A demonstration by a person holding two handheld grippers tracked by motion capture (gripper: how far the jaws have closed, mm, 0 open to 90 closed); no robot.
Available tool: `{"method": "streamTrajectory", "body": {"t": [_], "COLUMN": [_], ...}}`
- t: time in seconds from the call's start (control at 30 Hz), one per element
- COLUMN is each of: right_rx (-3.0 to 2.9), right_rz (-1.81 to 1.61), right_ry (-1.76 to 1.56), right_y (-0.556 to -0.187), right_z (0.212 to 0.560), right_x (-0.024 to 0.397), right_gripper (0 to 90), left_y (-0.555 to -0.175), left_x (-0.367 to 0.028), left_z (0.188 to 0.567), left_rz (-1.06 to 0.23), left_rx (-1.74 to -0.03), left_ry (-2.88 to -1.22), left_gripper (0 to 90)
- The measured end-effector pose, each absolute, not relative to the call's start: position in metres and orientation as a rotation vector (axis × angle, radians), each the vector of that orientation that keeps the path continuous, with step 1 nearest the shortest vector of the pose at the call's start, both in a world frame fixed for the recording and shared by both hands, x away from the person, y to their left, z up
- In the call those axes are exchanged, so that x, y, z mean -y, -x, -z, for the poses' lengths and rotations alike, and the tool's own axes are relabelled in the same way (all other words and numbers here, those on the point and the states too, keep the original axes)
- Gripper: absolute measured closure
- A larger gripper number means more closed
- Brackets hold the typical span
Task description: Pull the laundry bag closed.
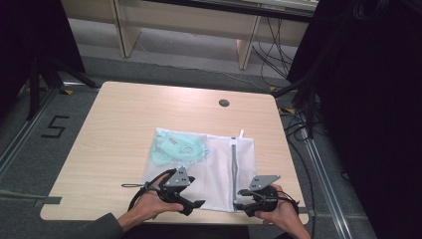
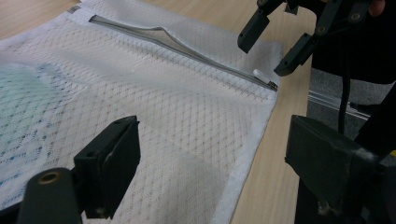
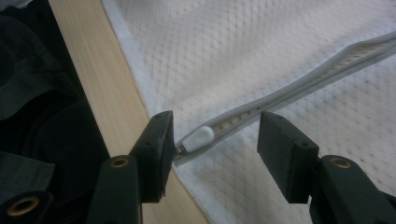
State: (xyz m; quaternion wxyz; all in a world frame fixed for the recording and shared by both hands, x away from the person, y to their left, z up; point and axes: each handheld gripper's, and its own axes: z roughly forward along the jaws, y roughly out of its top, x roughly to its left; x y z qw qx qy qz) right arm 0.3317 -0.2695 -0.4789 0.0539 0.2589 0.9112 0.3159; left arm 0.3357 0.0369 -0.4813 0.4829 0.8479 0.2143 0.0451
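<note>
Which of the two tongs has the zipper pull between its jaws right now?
The right tongs: the white zipper pull lies between its open jaws at the mesh bag's near edge. The left tongs straddles only plain mesh.

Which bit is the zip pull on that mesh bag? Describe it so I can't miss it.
On the table lies a white mesh bag. A grey zip crosses it; at its near end, between the open right tongs, sits the zip pull, a small smooth white tab.

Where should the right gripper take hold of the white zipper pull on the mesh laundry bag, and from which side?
Probably grip the small white plastic zipper pull across its narrow sides, coming from the table's near edge. It lies flat at the near end of the grey zipper on the white mesh laundry bag, already between the right gripper's open fingers.
</note>
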Motion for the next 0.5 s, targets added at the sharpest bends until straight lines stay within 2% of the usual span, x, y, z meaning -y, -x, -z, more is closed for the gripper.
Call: {"method": "streamTrajectory", "body": {"t": [0.5], "right_rx": [-2.875], "right_rz": [-0.925], "right_ry": [-0.628], "right_y": [-0.336], "right_z": [0.487], "right_x": [0.257], "right_gripper": [51.9], "left_y": [-0.336], "left_x": [-0.038], "left_z": [0.481], "left_rz": [-0.124], "left_rx": [-0.519], "left_ry": [-2.062], "left_gripper": [17.6]}}
